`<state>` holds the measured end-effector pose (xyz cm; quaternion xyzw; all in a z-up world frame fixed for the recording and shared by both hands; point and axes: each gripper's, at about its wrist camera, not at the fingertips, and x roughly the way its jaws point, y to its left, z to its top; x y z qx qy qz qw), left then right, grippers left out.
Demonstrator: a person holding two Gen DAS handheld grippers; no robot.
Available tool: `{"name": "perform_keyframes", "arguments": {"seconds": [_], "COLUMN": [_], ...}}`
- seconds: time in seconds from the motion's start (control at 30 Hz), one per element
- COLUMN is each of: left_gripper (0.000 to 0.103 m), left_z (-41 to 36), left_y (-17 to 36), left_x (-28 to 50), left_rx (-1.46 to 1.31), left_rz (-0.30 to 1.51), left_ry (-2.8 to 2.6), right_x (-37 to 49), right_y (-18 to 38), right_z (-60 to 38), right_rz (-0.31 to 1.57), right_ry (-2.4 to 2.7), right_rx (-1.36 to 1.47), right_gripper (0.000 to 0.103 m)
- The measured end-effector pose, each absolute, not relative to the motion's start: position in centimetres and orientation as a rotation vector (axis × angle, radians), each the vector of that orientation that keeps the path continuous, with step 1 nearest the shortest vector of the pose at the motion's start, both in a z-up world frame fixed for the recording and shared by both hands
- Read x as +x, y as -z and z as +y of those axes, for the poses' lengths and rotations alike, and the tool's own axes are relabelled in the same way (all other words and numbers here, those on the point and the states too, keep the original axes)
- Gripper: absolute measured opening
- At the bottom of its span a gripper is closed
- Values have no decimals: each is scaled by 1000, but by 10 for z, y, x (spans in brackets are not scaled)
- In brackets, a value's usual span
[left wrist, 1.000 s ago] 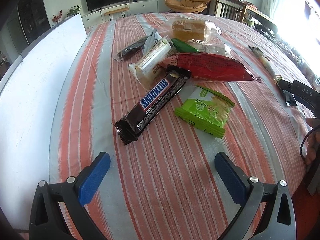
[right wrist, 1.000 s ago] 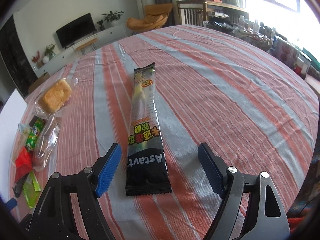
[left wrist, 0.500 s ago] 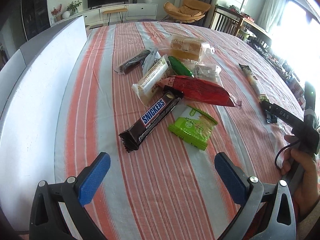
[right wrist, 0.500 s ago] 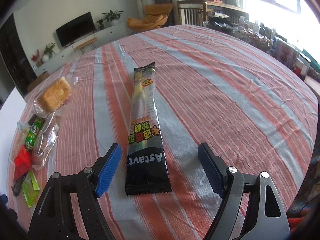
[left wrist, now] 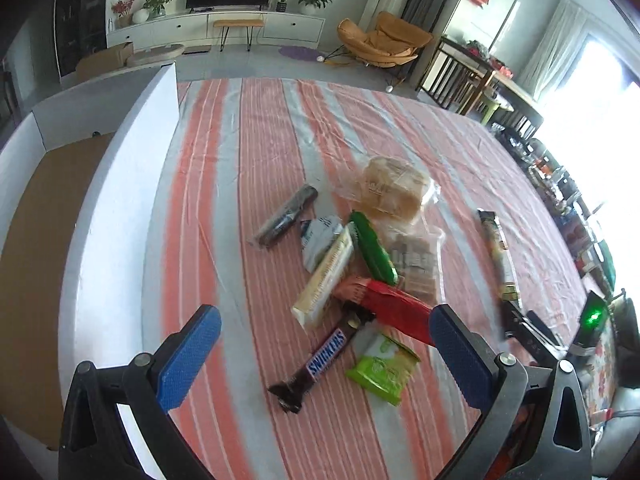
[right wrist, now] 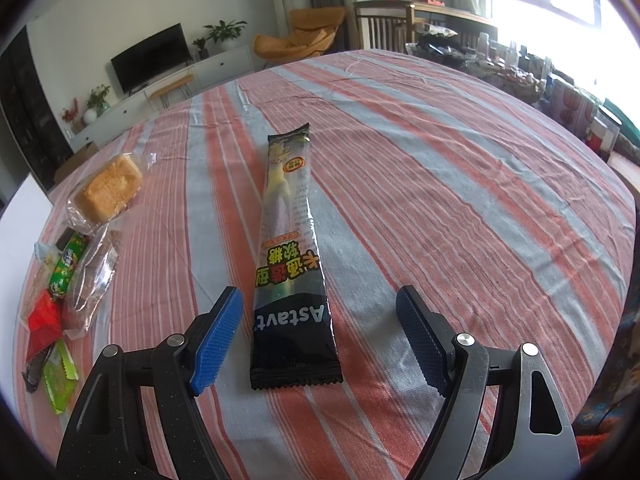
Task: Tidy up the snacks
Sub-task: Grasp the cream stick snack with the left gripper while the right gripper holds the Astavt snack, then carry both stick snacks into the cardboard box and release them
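Observation:
A pile of snacks lies on the striped tablecloth [left wrist: 248, 184]: a Snickers bar [left wrist: 320, 360], a green packet [left wrist: 382, 368], a red bag [left wrist: 394, 310], a cream bar [left wrist: 326, 276], a green stick [left wrist: 372, 254], wrapped bread [left wrist: 394, 192] and a dark bar [left wrist: 286, 218]. My left gripper [left wrist: 324, 360] hovers open above the pile's near end, holding nothing. A long black candy packet [right wrist: 290, 248] lies apart on the cloth, its near end between the wide-open fingers of my right gripper [right wrist: 320, 338], pads not touching it. The same packet [left wrist: 498, 256] shows at the right in the left wrist view.
A white box [left wrist: 116, 220] with a brown cardboard floor stands along the table's left side. The pile appears again at the left in the right wrist view, with the bread [right wrist: 108, 192] farthest. Cluttered items line the table's far right edge [right wrist: 568, 96].
My left gripper has risen and pulled back, so the snack pile looks smaller and lower in its view and the white box's inside shows. The right gripper and the black packet have not moved.

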<state>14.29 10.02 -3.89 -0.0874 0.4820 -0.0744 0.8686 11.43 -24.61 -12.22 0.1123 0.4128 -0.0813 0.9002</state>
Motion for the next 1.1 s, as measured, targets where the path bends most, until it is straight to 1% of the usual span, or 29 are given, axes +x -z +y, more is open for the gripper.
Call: {"name": "perform_keyframes", "arguments": {"seconds": [0.07, 0.1, 0.13, 0.2, 0.27, 0.3, 0.33, 0.37, 0.43, 0.53, 0.67, 0.73, 0.8, 0.9, 0.93, 0.97, 1.0, 1.03, 1.07, 1.1], "left_gripper": [102, 99, 89, 80, 79, 73, 50, 40, 16, 16, 16, 16, 16, 16, 16, 16, 16, 16, 16, 16], "left_z": [92, 87, 81, 73, 69, 68, 68, 70, 79, 86, 97, 102, 107, 111, 114, 118, 123, 128, 134, 141], "left_y": [50, 58, 66, 87, 105, 111, 116, 119, 117, 109, 92, 79, 66, 46, 40, 33, 26, 19, 13, 9], "left_x": [160, 169, 178, 192, 203, 207, 209, 210, 205, 189, 170, 163, 153, 142, 137, 130, 125, 119, 115, 111], "left_rx": [-108, -62, -18, 37, 44, 44, 48, 38, -53, -94, -187, -227, -266, -284, -287, -291, -295, -297, -298, -302], "left_rz": [1038, 1058, 1079, 1134, 1171, 1170, 1172, 1176, 1170, 1140, 1082, 1045, 1010, 975, 963, 951, 936, 919, 905, 892], "left_ry": [160, 167, 170, 162, 168, 171, 172, 178, 217, 229, 260, 268, 284, 301, 307, 313, 318, 321, 320, 317], "right_x": [114, 114, 114, 113, 114, 113, 113, 112, 107, 99, 128, 155, 182, 212, 217, 219, 217, 214, 210, 206], "right_y": [122, 122, 122, 122, 122, 122, 122, 121, 119, 116, 104, 92, 85, 99, 109, 118, 117, 117, 117, 116], "right_z": [-246, -247, -247, -248, -247, -247, -248, -251, -264, -307, -345, -335, -306, -263, -254, -248, -242, -238, -237, -240], "right_rz": [853, 853, 854, 854, 852, 851, 849, 846, 825, 783, 908, 994, 1070, 1174, 1214, 1237, 1200, 1183, 1164, 1163], "right_ry": [167, 168, 169, 168, 166, 165, 164, 159, 111, -2, 34, 17, 5, 49, 69, 82, 107, 133, 119, 111], "right_rx": [236, 236, 235, 233, 239, 243, 249, 264, 366, 648, 731, 634, 479, 265, 215, 193, 140, 81, 68, 77], "right_gripper": [81, 81, 81, 82, 81, 82, 81, 81, 82, 82, 82, 82, 80, 79, 78, 76, 66, 38, 23, 22]}}
